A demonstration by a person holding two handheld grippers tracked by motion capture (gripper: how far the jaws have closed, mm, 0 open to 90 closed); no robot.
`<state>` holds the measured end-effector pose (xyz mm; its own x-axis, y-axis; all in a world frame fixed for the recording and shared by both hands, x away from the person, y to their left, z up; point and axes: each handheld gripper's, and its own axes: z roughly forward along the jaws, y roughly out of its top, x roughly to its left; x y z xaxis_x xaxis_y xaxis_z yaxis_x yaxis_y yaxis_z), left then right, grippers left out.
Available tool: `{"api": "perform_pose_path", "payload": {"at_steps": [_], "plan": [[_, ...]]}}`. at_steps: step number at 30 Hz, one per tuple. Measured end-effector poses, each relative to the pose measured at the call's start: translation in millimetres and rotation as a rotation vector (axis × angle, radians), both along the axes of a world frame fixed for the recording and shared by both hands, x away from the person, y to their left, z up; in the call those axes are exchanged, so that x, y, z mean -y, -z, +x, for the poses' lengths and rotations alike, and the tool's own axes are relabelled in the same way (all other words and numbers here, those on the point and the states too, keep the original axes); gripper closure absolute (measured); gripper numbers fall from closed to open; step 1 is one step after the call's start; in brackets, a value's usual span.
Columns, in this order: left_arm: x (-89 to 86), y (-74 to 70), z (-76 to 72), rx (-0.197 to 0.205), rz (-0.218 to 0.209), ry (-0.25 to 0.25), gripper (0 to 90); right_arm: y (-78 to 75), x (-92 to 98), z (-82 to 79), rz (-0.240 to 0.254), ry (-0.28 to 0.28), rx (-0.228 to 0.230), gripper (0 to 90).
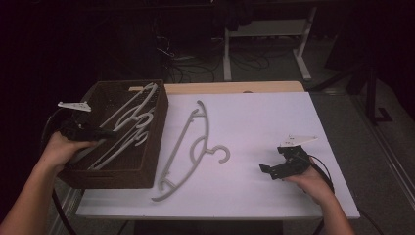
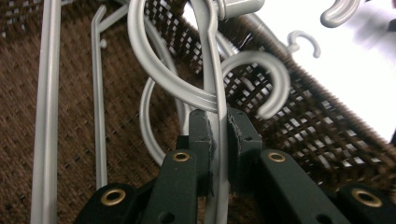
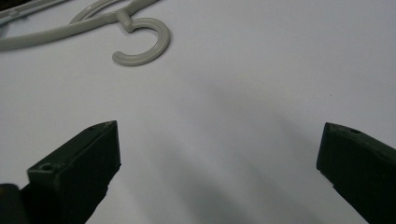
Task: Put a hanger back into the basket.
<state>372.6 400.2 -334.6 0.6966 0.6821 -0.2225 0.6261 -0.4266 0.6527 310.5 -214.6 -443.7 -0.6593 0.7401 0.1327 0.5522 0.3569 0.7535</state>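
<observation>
Left tool [image 2: 217, 128] grips a hanger [image 2: 212, 65] inside the basket [image 1: 151, 142]; right tool [image 3: 219, 154] gapes idle; one hanger [image 1: 188, 147] remains on the tabletop [image 1: 274, 122].

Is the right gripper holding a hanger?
No, the right gripper stands open over bare table, with the hanger lying beyond it.

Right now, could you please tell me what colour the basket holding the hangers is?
The wicker basket is dark brown, clearest in the left gripper view.
</observation>
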Motion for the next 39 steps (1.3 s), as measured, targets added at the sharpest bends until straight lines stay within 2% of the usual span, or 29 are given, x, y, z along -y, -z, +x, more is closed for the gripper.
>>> {"api": "perform_pose_path", "payload": {"at_steps": [9, 13, 15, 20, 25, 29, 33, 39], "plan": [[-9.3, 22.2, 9.5, -0.077, 0.011, -0.016, 81.7, -0.2, 0.2, 0.1, -0.001, 0.0, 0.001, 0.0], [-10.1, 29.1, 10.3, -0.093, 0.019, -0.016, 80.0, -0.3, 0.6, 0.0, -0.001, 0.001, 0.001, 0.0], [-10.7, 29.3, 9.9, -0.067, 0.044, -0.042, 66.2, -0.5, 0.6, -0.2, 0.0, 0.002, 0.001, 0.0], [-12.9, 25.7, 8.5, -0.035, 0.034, -0.066, 51.1, -0.4, 0.2, -0.2, 0.001, 0.001, 0.0, 0.0], [-9.9, 17.0, 3.2, 0.006, -0.015, -0.072, 36.7, -0.6, 0.1, -0.2, 0.002, 0.003, 0.0, 0.0], [-0.5, 4.6, -3.9, 0.047, -0.046, -0.077, 28.5, -0.7, 0.4, 0.1, 0.002, 0.005, 0.0, 0.0], [16.2, -8.6, -12.1, 0.092, -0.085, -0.071, 21.5, -1.6, 1.3, -0.2, 0.009, 0.007, 0.005, 0.0], [46.7, -20.1, -19.1, 0.126, -0.098, -0.05, 17.5, -1.5, 0.1, -0.1, 0.006, 0.002, 0.004, 0.0]]}}
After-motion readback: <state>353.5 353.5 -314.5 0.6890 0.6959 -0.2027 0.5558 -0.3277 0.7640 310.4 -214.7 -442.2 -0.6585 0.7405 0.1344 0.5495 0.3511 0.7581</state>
